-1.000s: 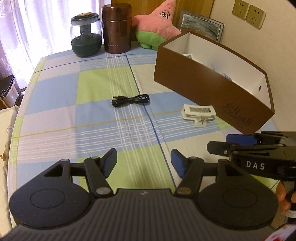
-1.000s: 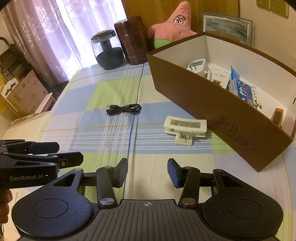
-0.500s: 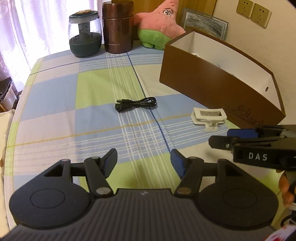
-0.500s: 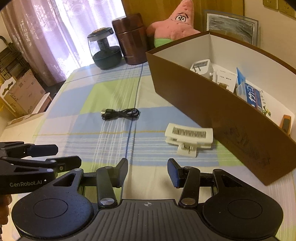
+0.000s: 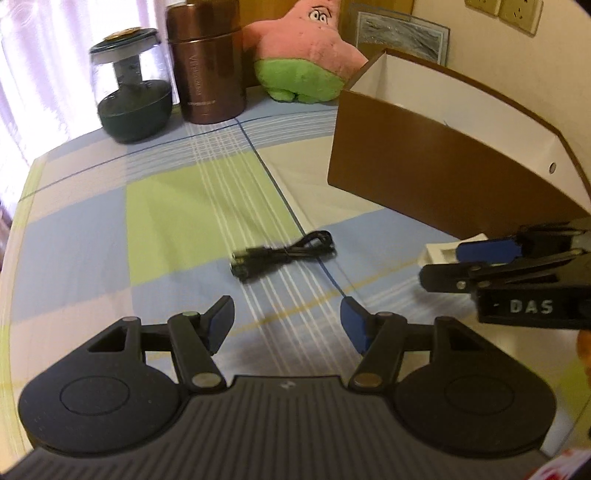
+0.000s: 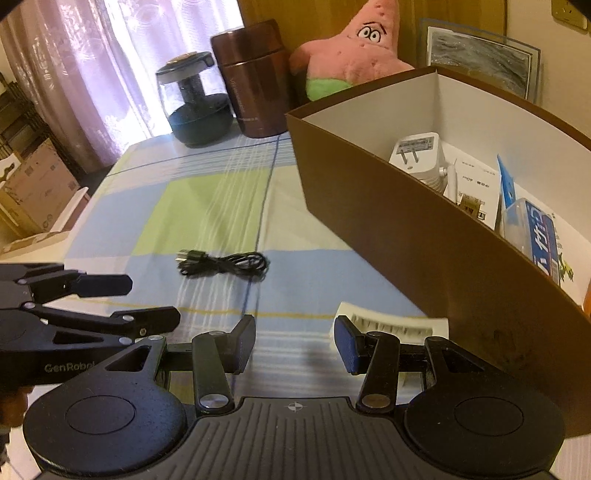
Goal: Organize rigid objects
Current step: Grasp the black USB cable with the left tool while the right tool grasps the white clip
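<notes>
A white hair clip (image 6: 391, 325) lies on the checked tablecloth just in front of my right gripper (image 6: 295, 343), which is open and empty; its right finger covers part of the clip. The clip shows in the left wrist view (image 5: 439, 253), half hidden behind the right gripper (image 5: 443, 264). A coiled black cable (image 5: 280, 256) lies ahead of my left gripper (image 5: 288, 319), which is open and empty. The cable also shows in the right wrist view (image 6: 225, 263). The brown box (image 6: 406, 236) with white inside holds a white plug adapter (image 6: 417, 155), packets and a blue case.
At the table's far edge stand a glass jar with a dark base (image 5: 131, 88), a brown metal canister (image 5: 207, 62) and a pink star plush (image 5: 306, 51). A framed picture (image 5: 402, 33) leans on the wall. Cardboard boxes (image 6: 33, 184) sit on the floor at left.
Both grippers have moved forward over the table. The right gripper has closed in on the hair clip, and the left one on the cable. Both stay open.
</notes>
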`<state>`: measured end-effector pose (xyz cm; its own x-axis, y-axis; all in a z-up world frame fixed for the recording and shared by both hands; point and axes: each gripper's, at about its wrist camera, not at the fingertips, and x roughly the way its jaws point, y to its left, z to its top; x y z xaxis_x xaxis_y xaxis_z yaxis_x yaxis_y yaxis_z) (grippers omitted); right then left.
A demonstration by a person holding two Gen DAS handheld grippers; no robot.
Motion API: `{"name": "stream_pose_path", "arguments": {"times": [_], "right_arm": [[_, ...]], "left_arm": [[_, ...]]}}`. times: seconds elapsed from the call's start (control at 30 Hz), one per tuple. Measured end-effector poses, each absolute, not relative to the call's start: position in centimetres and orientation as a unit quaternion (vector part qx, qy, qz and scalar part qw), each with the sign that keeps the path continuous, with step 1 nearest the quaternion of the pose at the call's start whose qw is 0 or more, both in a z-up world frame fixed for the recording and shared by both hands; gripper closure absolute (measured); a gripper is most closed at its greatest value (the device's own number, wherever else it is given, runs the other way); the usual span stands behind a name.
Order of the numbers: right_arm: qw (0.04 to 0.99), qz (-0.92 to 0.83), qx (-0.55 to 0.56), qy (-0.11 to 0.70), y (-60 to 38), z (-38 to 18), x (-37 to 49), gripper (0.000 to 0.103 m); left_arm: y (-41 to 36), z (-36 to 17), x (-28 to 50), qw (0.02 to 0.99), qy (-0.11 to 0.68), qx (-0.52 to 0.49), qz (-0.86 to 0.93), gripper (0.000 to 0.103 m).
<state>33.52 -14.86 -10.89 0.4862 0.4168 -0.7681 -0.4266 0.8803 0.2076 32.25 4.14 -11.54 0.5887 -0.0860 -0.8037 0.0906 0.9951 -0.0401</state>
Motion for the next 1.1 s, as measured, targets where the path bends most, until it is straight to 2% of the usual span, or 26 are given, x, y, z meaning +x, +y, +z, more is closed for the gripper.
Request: {"name": "stream_pose_path", "arguments": {"times": [0.63,0.7,0.77,0.87,1.1], "right_arm": [[0.879,0.146,0.032,0.453,-17.6,-12.3,34.7,0.059],[0.879,0.139,0.034,0.454,-17.8,-12.2,34.6,0.059],[0.879,0.136,0.037,0.455,-18.1,-12.2,34.4,0.059],[0.879,0.133,0.033,0.457,-18.2,-12.2,33.8,0.059],[0.873,0.139,0.01,0.467,-18.0,-12.5,32.5,0.059]], "left_arm": [[6.2,-15.8,38.2,0.881,0.444,0.072,-0.144,0.044],[6.1,-15.9,38.0,0.88,0.444,0.069,-0.153,0.054],[6.0,-15.9,37.5,0.879,0.447,0.065,-0.156,0.057],[5.5,-15.7,36.2,0.874,0.457,0.046,-0.161,0.07],[3.0,-15.1,32.5,0.863,0.479,-0.005,-0.164,0.072]]}}
